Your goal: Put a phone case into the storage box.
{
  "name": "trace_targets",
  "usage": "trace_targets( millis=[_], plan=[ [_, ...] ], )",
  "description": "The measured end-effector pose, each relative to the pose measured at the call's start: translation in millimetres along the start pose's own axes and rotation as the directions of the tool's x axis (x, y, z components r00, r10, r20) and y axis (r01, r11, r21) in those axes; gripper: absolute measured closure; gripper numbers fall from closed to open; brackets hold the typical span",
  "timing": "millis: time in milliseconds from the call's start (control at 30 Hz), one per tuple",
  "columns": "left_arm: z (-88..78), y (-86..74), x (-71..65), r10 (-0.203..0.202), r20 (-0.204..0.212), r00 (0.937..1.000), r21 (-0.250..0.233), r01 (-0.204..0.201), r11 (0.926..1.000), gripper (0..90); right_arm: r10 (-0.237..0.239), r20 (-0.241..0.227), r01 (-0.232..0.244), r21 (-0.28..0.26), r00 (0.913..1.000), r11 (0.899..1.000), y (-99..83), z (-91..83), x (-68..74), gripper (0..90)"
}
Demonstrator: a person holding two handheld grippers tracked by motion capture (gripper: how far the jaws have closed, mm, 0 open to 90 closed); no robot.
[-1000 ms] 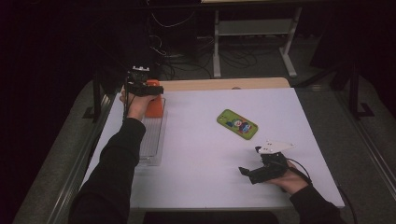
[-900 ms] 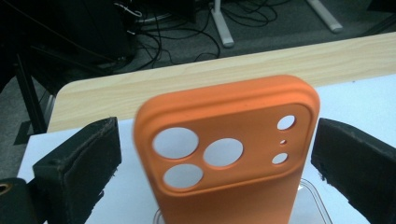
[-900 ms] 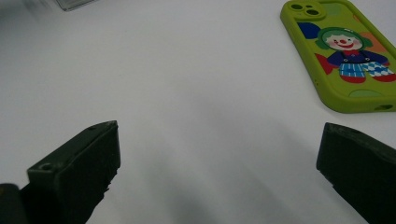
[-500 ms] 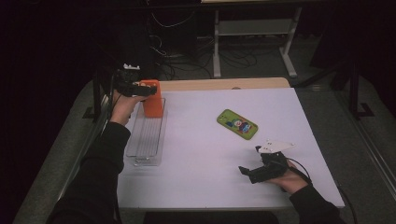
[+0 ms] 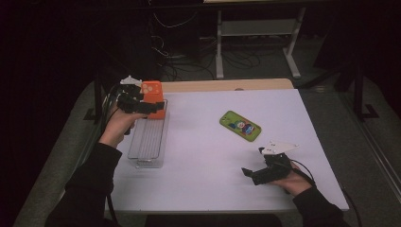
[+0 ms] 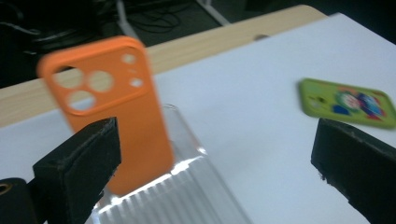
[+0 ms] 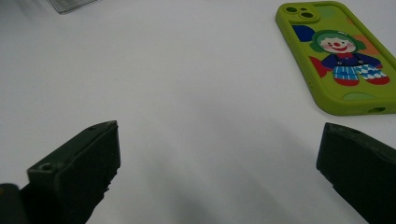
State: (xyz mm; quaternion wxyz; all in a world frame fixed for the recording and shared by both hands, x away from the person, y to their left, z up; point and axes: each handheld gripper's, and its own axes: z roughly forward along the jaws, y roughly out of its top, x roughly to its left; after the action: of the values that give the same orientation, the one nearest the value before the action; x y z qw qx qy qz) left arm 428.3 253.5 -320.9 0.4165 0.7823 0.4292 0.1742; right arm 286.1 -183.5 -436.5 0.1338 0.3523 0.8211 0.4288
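The orange phone case [image 6: 109,112] stands up in the far end of the clear tray [image 5: 149,142], and the left gripper [image 5: 142,105], spread wide, is just beside it.

- A white sheet [image 5: 198,156] covers most of the bench, smooth and bare over the wide middle stretch.
- Along the far edge, a strip of pale wooden bench top [image 5: 227,85] shows beyond the sheet, with a small dark spot on it.
- A green phone case [image 5: 239,126] printed with a clown lies flat on the sheet, right of centre, camera holes toward the far side, set at a slant.
- Behind the bench stands a light metal frame [image 5: 255,28] with a low shelf.
- Dark cables [image 5: 175,47] sprawl on the dim floor beside that frame.
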Motion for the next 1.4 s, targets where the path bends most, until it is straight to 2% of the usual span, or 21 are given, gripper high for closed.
trace_targets(
  millis=[33, 67, 133, 167, 300, 367, 467, 500, 667, 800, 833, 900, 933, 1033, 1067, 1167, 1267, 1333, 1367, 1400],
  plan=[
    [-0.8, -1.6, -5.4, -0.001, 0.019, 0.9998, -0.008, 0.001, 1.0, 1.1, 0.0, 0.0, 0.0, 0.0, 1.0, 1.0, 0.1, 0.2, -0.2, 0.0],
    [-2.8, -2.7, -9.2, 0.021, 0.034, 0.9992, -0.004, -0.02, 0.9998, 1.1, -0.003, 0.001, 0.003, -0.002, 1.0, 1.0, 0.3, 0.2, -0.4, 0.0],
    [-4.8, -5.9, -21.0, 0.024, 0.078, 0.9966, -0.025, -0.022, 0.9994, 1.2, 0.001, 0.001, -0.001, -0.003, 1.0, 1.0, 0.6, 0.4, 0.1, 0.0],
    [-5.4, -6.6, -23.1, 0.033, 0.087, 0.9956, -0.023, -0.031, 0.9992, 1.2, -0.003, 0.001, 0.003, -0.002, 1.0, 1.0, 0.9, 0.6, -0.1, 0.0],
    [-5.7, -15.7, -43.5, 0.068, 0.145, 0.9871, -0.028, -0.065, 0.9975, 1.2, -0.007, 0.002, 0.007, 0.003, 1.0, 1.0, 1.3, 0.7, -0.2, 0.0],
    [-3.8, -21.4, -53.5, 0.097, 0.162, 0.9821, -0.019, -0.095, 0.9953, 1.2, 0.002, 0.0, -0.002, 0.005, 1.0, 1.0, 1.4, -0.1, 0.4, 0.0],
    [2.5, -32.3, -68.2, 0.133, 0.194, 0.972, -0.007, -0.134, 0.9909, 1.2, -0.001, 0.0, 0.001, 0.008, 1.0, 1.0, 2.1, -1.7, 1.2, 0.0],
    [4.9, -35.8, -73.0, 0.131, 0.207, 0.9696, -0.003, -0.133, 0.9911, 1.2, -0.005, 0.001, 0.005, 0.014, 1.0, 1.0, 2.7, -2.2, 1.5, 0.0],
    [13.0, -50.3, -93.6, 0.166, 0.253, 0.953, 0.009, -0.174, 0.9847, 1.2, -0.023, 0.01, 0.023, 0.004, 0.9997, 1.0, 6.1, -4.2, 1.4, 0.0],
    [15.7, -57.9, -104.3, 0.192, 0.277, 0.9416, 0.008, -0.202, 0.9795, 1.2, -0.021, 0.017, 0.021, 0.021, 0.9996, 1.0, 8.3, -5.1, 1.5, 0.0],
    [16.3, -60.2, -107.6, 0.213, 0.286, 0.9342, 0.012, -0.226, 0.974, 1.2, -0.022, 0.017, 0.022, 0.018, 0.9996, 1.0, 8.6, -5.2, 0.7, 0.0],
    [18.7, -64.8, -114.7, 0.221, 0.305, 0.9264, 0.003, -0.233, 0.9725, 1.2, -0.018, 0.02, 0.018, 0.017, 0.9996, 1.0, 8.9, -5.1, -0.2, 0.0],
    [20.4, -67.2, -117.5, 0.232, 0.312, 0.9212, 0.004, -0.245, 0.9695, 1.2, -0.018, 0.018, 0.018, 0.02, 0.9997, 1.0, 9.4, -5.3, -0.6, 0.0],
    [23.7, -72.9, -124.0, 0.249, 0.32, 0.9141, -0.008, -0.26, 0.9655, 1.2, -0.01, 0.021, 0.01, 0.016, 0.9997, 1.0, 11.6, -5.4, -0.5, 0.0],
    [24.7, -74.3, -125.0, 0.257, 0.328, 0.9089, -0.009, -0.269, 0.963, 1.2, -0.001, 0.02, 0.0, 0.015, 0.9998, 1.0, 12.6, -5.5, 0.1, 0.0],
    [27.2, -76.8, -127.8, 0.267, 0.346, 0.8996, -0.026, -0.275, 0.9611, 1.2, 0.005, 0.009, -0.005, 0.01, 0.9999, 1.0, 15.6, -5.8, -0.1, 0.0],
    [29.1, -80.5, -127.8, 0.257, 0.348, 0.9018, -0.032, -0.262, 0.9645, 1.2, 0.007, 0.01, -0.007, 0.013, 0.9999, 1.0, 20.4, -5.4, -1.0, 0.0],
    [29.8, -81.9, -126.3, 0.261, 0.346, 0.9014, -0.026, -0.268, 0.963, 1.1, 0.001, 0.008, -0.001, 0.022, 1.0, 1.0, 26.3, -5.6, -2.6, 0.0],
    [30.1, -82.7, -126.4, 0.248, 0.348, 0.9043, -0.028, -0.254, 0.9667, 1.2, -0.004, 0.01, 0.004, 0.035, 0.9999, 0.999, 29.3, -5.8, -3.8, 0.0],
    [30.1, -82.5, -124.3, 0.26, 0.347, 0.9012, -0.025, -0.268, 0.963, 1.1, -0.005, 0.009, 0.004, 0.044, 0.9999, 0.999, 32.3, -5.5, -5.0, 0.0]
  ],
)
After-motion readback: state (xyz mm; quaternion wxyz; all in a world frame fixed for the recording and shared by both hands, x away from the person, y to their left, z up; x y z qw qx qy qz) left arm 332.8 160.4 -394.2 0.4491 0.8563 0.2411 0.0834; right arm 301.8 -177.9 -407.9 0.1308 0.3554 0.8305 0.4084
